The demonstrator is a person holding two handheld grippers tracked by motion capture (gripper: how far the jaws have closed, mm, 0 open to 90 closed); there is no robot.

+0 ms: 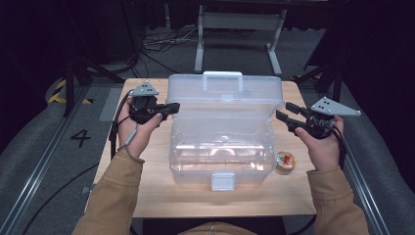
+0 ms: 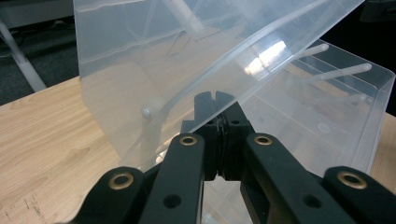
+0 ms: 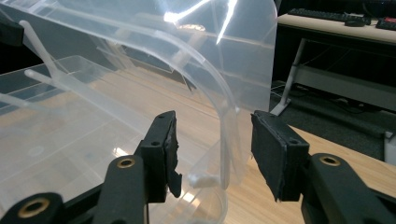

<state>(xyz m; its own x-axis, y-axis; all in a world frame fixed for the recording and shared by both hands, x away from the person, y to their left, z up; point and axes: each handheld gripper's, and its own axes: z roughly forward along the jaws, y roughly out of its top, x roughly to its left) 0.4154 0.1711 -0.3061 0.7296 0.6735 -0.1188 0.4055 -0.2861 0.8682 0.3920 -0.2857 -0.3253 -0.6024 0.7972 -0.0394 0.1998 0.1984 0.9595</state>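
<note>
Clenched left gripper (image 2: 217, 122) pinches lid (image 1: 225, 95) edge of clear box (image 1: 220, 156), table centre. Right gripper (image 3: 214, 154) at three o'clock, jaws released, straddling lid's other edge. Risk: one-sided hold, lid drops shut.

On the pale wooden table (image 1: 161, 200) stood one clear plastic storage box (image 1: 220, 156), and it had one raised clear lid (image 1: 225, 95), one white carry handle (image 1: 222, 75) on that lid, and one white front latch (image 1: 222, 181). Beside the box lay one small round gold-rimmed tin (image 1: 285, 162). Two black two-jaw grippers were counted, the left gripper (image 1: 169, 108) and the right gripper (image 1: 283, 113), each topped by one grey three-cornered plate, which made two plates. Two hands held them.
</note>
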